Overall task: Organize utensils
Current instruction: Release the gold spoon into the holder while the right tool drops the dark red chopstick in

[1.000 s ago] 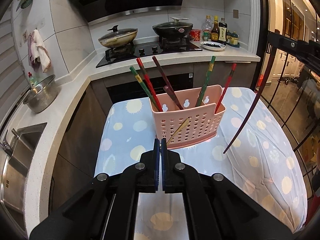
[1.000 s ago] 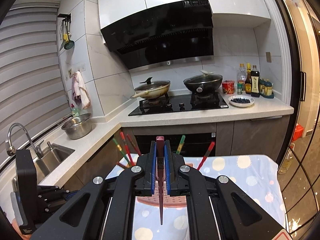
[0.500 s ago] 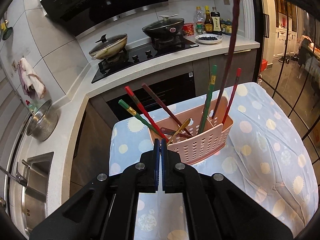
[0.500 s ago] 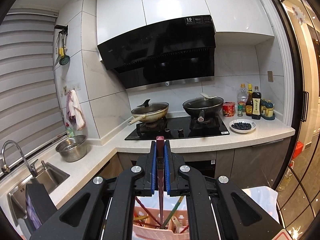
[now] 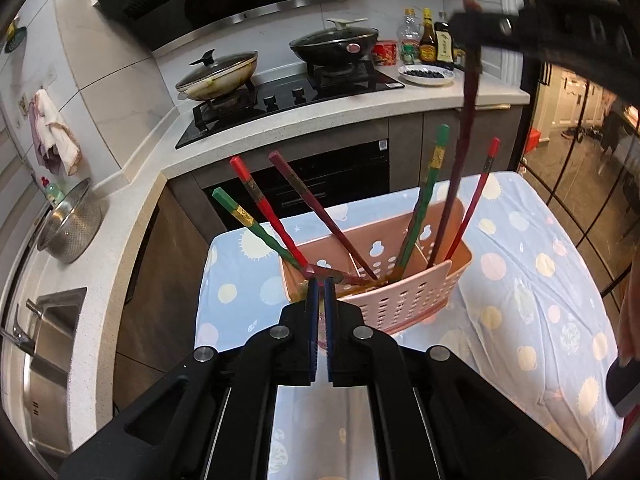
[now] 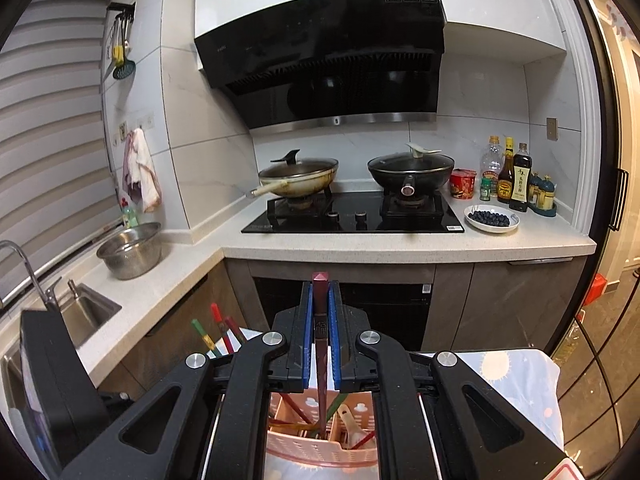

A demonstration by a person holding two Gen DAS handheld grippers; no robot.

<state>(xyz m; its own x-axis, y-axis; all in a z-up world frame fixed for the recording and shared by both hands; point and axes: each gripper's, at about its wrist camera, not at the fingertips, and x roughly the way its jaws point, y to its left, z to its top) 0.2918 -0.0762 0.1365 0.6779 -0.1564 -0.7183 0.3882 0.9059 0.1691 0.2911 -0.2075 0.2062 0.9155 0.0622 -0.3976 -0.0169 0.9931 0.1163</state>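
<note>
Right tongs (image 6: 321,322) clamping a dark maroon chopstick (image 6: 321,360), keeping it upright with its lower end dipping into the pink basket (image 5: 404,300) on the table (image 5: 532,300). Left tongs (image 5: 319,292) pressed together, gripping nothing, hovering at the basket's near rim beside leaning chopsticks (image 5: 262,210).

Left wrist cam sits behind its hand-held gripper (image 5: 319,292), angled steeply down, close over the pink utensil basket (image 5: 404,296) on the dotted tablecloth (image 5: 532,280). Right wrist cam is higher, near level, facing the stove (image 6: 352,212) and range hood (image 6: 320,56). Both catch basket, stove, sink side.
</note>
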